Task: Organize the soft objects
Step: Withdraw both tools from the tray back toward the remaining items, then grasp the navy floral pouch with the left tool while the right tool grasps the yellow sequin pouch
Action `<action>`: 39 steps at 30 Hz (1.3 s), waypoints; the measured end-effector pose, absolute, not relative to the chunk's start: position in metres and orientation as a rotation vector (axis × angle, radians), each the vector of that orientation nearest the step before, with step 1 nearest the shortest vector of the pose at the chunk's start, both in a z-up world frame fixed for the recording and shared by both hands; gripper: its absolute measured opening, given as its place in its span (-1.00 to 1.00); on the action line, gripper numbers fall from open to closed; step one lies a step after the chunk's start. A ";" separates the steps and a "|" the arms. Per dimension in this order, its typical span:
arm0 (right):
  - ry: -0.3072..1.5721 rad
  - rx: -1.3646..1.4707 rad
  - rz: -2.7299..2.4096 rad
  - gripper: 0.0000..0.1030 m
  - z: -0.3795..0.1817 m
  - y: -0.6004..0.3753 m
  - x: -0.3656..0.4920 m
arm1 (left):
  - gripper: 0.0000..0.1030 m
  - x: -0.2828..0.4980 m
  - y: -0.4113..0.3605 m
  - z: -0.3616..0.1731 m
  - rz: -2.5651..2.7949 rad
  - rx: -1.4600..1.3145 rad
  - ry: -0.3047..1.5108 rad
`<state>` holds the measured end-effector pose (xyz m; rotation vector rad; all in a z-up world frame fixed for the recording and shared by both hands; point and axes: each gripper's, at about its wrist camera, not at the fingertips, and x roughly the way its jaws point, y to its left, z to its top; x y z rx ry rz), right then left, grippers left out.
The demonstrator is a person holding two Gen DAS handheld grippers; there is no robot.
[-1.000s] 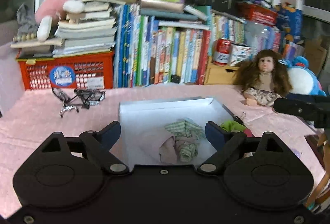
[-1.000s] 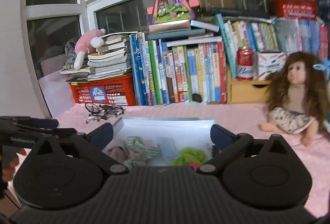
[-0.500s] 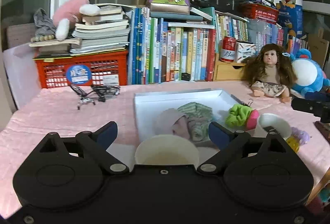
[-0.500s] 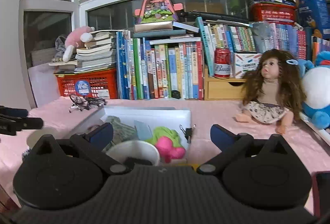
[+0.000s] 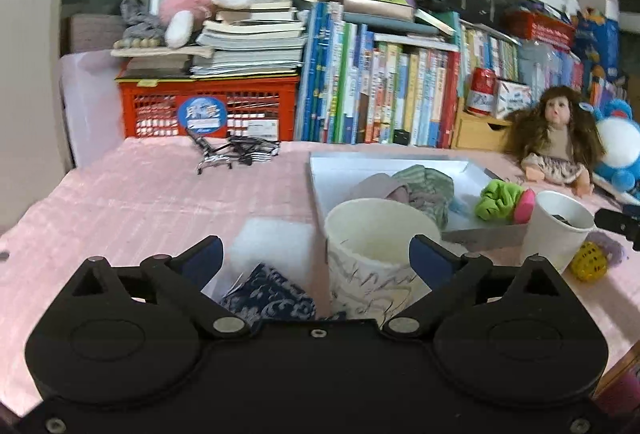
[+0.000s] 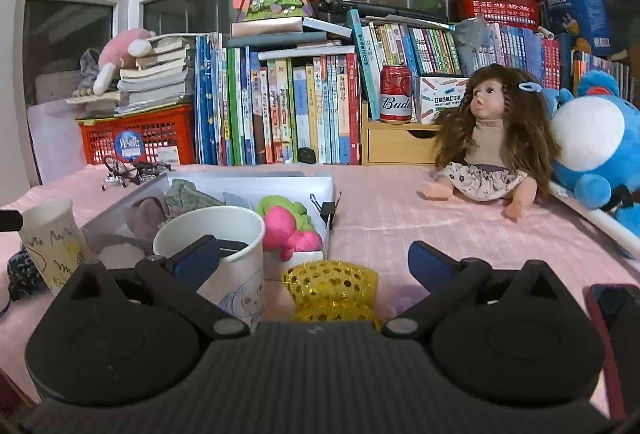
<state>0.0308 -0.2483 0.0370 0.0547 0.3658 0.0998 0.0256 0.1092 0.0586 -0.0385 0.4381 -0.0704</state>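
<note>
Pink cloth, books behind. Both claws, left and right, spread, empty. Risk: right claw's left finger clips cup lower left, tipping it.

A ribbed pink cloth table cover looks matt and slightly rough. At its ten o'clock a shallow white cardboard tray has smooth walls and holds a crumpled green-and-pink knit bundle. The scribbled white paper cup is matt. The yellow sequinned pouch glitters; the patterned navy fabric piece looks soft.
</note>
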 end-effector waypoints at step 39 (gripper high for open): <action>0.512 -0.202 0.014 0.38 -0.006 -0.220 0.043 | 0.29 0.028 0.119 0.001 -0.004 -0.054 0.589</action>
